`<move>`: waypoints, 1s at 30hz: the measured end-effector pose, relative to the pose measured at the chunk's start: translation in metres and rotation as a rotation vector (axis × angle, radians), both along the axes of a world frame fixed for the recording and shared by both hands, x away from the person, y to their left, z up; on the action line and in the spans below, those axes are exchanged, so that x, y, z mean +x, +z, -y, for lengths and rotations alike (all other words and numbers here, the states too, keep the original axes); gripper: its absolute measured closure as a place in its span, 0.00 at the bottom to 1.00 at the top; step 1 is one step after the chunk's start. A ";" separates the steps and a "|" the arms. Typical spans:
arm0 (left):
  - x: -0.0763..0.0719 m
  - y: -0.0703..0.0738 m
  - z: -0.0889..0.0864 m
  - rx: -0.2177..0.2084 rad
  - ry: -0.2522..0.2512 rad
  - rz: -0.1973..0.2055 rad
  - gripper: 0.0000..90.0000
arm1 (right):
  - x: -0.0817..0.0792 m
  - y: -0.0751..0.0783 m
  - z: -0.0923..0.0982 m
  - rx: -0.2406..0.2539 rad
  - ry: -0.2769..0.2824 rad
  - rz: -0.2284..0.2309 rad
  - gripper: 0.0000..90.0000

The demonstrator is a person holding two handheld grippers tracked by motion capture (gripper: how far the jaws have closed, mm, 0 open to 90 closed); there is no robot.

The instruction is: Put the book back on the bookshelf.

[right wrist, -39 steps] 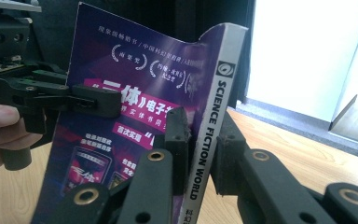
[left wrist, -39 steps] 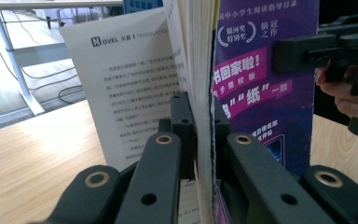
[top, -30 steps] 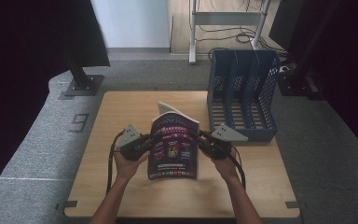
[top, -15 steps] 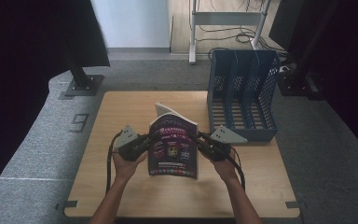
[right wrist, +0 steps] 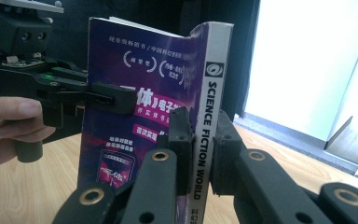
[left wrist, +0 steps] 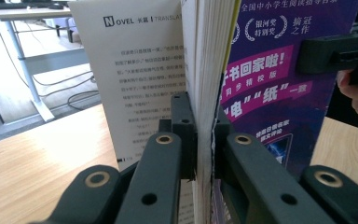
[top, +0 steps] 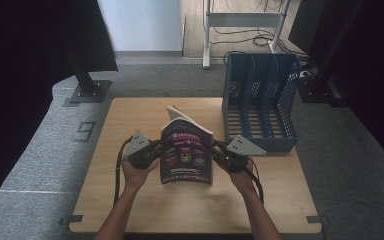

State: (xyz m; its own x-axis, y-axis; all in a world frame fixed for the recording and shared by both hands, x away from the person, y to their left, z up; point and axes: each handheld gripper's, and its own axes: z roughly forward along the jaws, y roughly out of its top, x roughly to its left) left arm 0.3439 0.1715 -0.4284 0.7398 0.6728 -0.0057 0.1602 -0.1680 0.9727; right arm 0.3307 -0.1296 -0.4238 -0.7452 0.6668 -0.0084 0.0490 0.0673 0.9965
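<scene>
Jaws of both grippers clamp the magazine [top: 186, 155] upright at frame centre, not yet filed in the blue rack [top: 260, 100]

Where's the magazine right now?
In the high view the magazine stands upright over the table's middle, clamped between the left gripper and right gripper, left of the blue file rack.

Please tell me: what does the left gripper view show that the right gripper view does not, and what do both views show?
Left gripper view: the magazine's page edges, clamped by the left hand-held gripper, and a loose open page of printed text.

Right gripper view: the spine, printed SCIENCE FICTION WORLD, clamped by the right hand-held gripper.

Both: the purple cover, the wooden table, and the opposite hand-held gripper gripping the magazine's far edge.
</scene>
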 end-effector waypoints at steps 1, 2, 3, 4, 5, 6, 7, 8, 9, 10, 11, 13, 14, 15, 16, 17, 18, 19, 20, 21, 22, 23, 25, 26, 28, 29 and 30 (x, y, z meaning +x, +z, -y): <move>-0.001 -0.001 0.000 -0.003 -0.002 -0.003 0.96 | 0.000 -0.001 0.001 0.002 0.001 -0.003 0.90; -0.001 -0.002 -0.001 -0.008 0.000 -0.002 0.95 | -0.001 -0.001 0.002 0.003 0.003 -0.005 0.90; -0.001 -0.003 -0.002 -0.013 0.005 -0.002 0.93 | -0.001 -0.002 0.003 0.005 0.006 -0.005 0.90; -0.001 -0.004 -0.003 -0.026 0.009 -0.004 0.89 | -0.002 -0.002 0.004 0.007 0.008 -0.007 0.90; -0.001 -0.006 -0.004 -0.039 0.014 -0.008 0.86 | -0.003 -0.002 0.004 0.008 0.012 -0.007 0.90; -0.001 -0.006 -0.004 -0.039 0.014 -0.008 0.83 | -0.003 -0.002 0.005 0.011 0.017 -0.007 0.90; 0.000 -0.009 -0.005 -0.035 0.023 -0.018 0.80 | -0.004 -0.002 0.005 0.012 0.019 -0.007 0.90; 0.000 -0.009 -0.005 -0.035 0.023 -0.018 0.77 | -0.004 -0.002 0.005 0.013 0.021 -0.007 0.90; 0.001 -0.012 -0.006 -0.039 0.038 -0.024 0.73 | -0.004 -0.002 0.006 0.015 0.025 -0.007 0.91; 0.001 -0.012 -0.006 -0.039 0.038 -0.024 0.69 | -0.004 -0.002 0.006 0.015 0.025 -0.007 0.91; 0.003 -0.014 -0.007 -0.035 0.051 -0.037 0.67 | -0.005 -0.002 0.006 0.016 0.032 -0.008 0.91; 0.004 -0.016 -0.008 -0.038 0.058 -0.040 0.61 | -0.006 -0.002 0.007 0.017 0.037 -0.010 0.91; 0.005 -0.016 -0.008 -0.041 0.062 -0.046 0.57 | -0.006 -0.002 0.007 0.013 0.039 -0.008 0.91; 0.008 -0.017 -0.009 -0.044 0.072 -0.052 0.54 | -0.006 -0.002 0.007 0.010 0.042 -0.007 0.91; 0.008 -0.017 -0.009 -0.044 0.072 -0.052 0.52 | -0.006 -0.002 0.007 0.010 0.042 -0.007 0.91; 0.010 -0.018 -0.010 -0.049 0.074 -0.058 0.50 | -0.007 -0.002 0.006 0.003 0.052 -0.002 0.91; 0.011 -0.018 -0.010 -0.053 0.077 -0.060 0.48 | -0.007 -0.002 0.006 0.001 0.055 -0.001 0.91; 0.012 -0.019 -0.010 -0.056 0.079 -0.063 0.46 | -0.008 -0.002 0.006 0.001 0.058 -0.002 0.91; 0.012 -0.019 -0.010 -0.056 0.079 -0.063 0.45 | -0.008 -0.002 0.006 0.001 0.058 -0.002 0.91; 0.013 -0.019 -0.011 -0.059 0.076 -0.067 0.45 | -0.008 -0.002 0.007 0.002 0.060 -0.002 0.91; 0.015 -0.019 -0.012 -0.063 0.070 -0.074 0.43 | -0.008 -0.002 0.007 0.003 0.063 0.000 0.91; 0.016 -0.020 -0.012 -0.059 0.065 -0.078 0.42 | -0.008 -0.002 0.007 0.002 0.066 0.001 0.91; 0.017 -0.020 -0.011 -0.058 0.063 -0.079 0.40 | -0.008 -0.002 0.007 0.002 0.070 0.003 0.91; 0.017 -0.019 -0.011 -0.057 0.060 -0.077 0.40 | -0.008 -0.002 0.007 0.002 0.070 0.003 0.91; 0.018 -0.018 -0.010 -0.054 0.054 -0.073 0.40 | -0.009 -0.002 0.007 0.000 0.072 0.003 0.91; 0.019 -0.018 -0.009 -0.055 0.046 -0.073 0.40 | -0.009 -0.002 0.007 -0.001 0.074 0.003 0.91; 0.020 -0.017 -0.009 -0.054 0.041 -0.074 0.39 | -0.009 -0.001 0.007 -0.003 0.077 0.003 0.91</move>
